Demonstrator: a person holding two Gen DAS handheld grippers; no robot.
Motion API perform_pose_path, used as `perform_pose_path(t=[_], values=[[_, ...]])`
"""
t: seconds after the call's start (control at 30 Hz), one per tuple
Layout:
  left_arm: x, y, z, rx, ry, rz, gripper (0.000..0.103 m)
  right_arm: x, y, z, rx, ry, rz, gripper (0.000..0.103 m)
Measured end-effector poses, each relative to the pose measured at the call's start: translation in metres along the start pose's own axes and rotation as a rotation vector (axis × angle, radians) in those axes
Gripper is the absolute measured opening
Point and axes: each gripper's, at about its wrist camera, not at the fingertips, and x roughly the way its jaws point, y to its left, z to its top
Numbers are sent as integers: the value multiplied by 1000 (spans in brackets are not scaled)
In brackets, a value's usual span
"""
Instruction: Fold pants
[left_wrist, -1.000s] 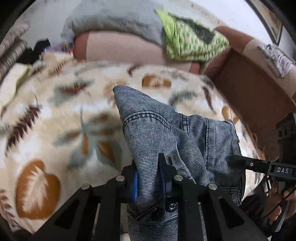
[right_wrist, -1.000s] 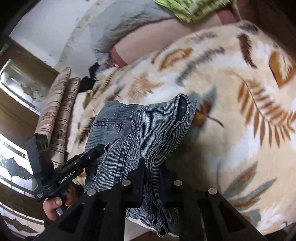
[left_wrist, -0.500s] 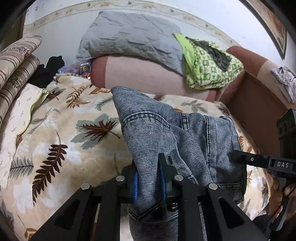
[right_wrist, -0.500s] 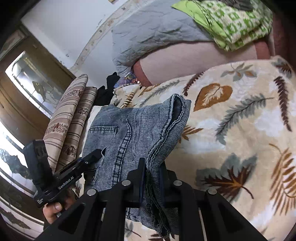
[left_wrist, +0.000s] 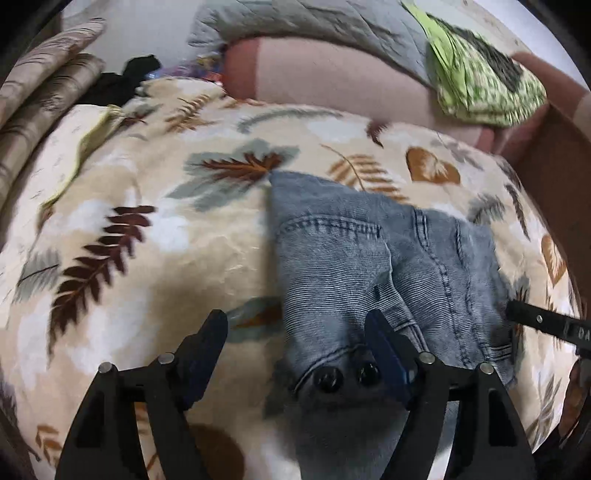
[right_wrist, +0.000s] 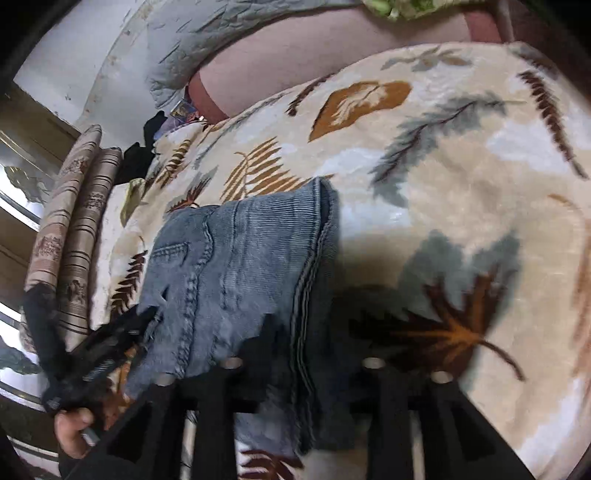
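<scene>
the jeans (left_wrist: 373, 266) lie folded on the leaf-print blanket (left_wrist: 155, 236) of the bed, flat and no longer lifted by anything you hold. in your left view the bundle sits ahead and to the right of centre, its far corner pointing up toward a brown feather print, a stitched hem running across its upper part.

your left gripper (left_wrist: 295, 334) stands spread wide: one finger rests over bare blanket to the left of the denim, the other sits over the cloth near its lower middle. nothing is pinched between them; the near edge of the jeans lies in the gap, under the two black screws.

your right gripper (right_wrist: 319, 349) is also spread apart, though that view is blurred. the left finger lies over the denim, the right one over the blanket with the dark brown leaf beneath it. the thick folded edge of the jeans (right_wrist: 236, 266) runs straight down between them, and no cloth is clamped.

in the left view the tip of the right gripper shows at the right edge, just beside the jeans' right side. in the right view your left hand (right_wrist: 72, 430) grips the other tool at the lower left, near the pocket side.
</scene>
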Motion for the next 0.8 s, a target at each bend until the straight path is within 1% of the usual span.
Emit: perform_pose_path(t=[0.07, 0.13, 0.2, 0.23, 0.27, 0.3, 0.33, 0.37, 0.4, 0.43, 0.47, 0.5, 0.53, 0.6, 0.63, 0.7, 0.73, 0.77, 0.8], values=[[-15, -1, -3, 11, -24, 5, 77, -14, 11, -5, -48, -36, -23, 52], [-26, -3, -5, 21, -39, 33, 77, -31, 27, -10, -96, -75, -7, 55], [-33, -4, -9, 35, -45, 34, 77, -44, 46, -19, -136, -118, 59, 64], [-34, -5, -9, 38, -39, 35, 77, -47, 50, -23, -141, -131, 80, 66], [-37, -5, -11, 41, -35, 35, 77, -49, 56, -26, -148, -145, 104, 71], [-39, -6, -13, 46, -35, 31, 77, -47, 61, -30, -161, -152, 128, 76], [-42, -7, -15, 52, -39, 31, 77, -40, 66, -32, -171, -142, 137, 77], [-44, -7, -17, 56, -42, 39, 77, -26, 64, -35, -166, -106, 132, 78], [-46, -8, -18, 57, -43, 44, 77, -12, 59, -37, -154, -61, 114, 79], [-48, -8, -19, 54, -45, 46, 78, 7, 51, -40, -130, 8, 78, 79], [-50, -7, -21, 50, -43, 44, 77, 22, 38, -44, -87, 47, 69, 78], [-52, -7, -22, 50, -44, 41, 78, 17, 36, -46, -78, 4, 88, 78], [-54, -7, -23, 51, -46, 40, 78, 12, 37, -46, -69, -6, 93, 78], [-56, -7, -24, 44, -55, 52, 78, 6, 43, -45, -71, 25, 68, 78], [-57, -6, -24, 33, -66, 49, 78, 2, 45, -44, -89, 21, 52, 78], [-53, -6, -26, 23, -68, 40, 84, -11, 45, -47, -100, -4, 57, 78], [-47, -6, -28, 19, -62, 49, 87, -18, 42, -50, -94, -13, 58, 78], [-32, -7, -34, 12, -33, 73, 88, -25, 39, -54, -88, -25, 52, 79], [-15, -9, -40, 20, 27, 82, 89, -33, 36, -59, -83, -41, 45, 79]])
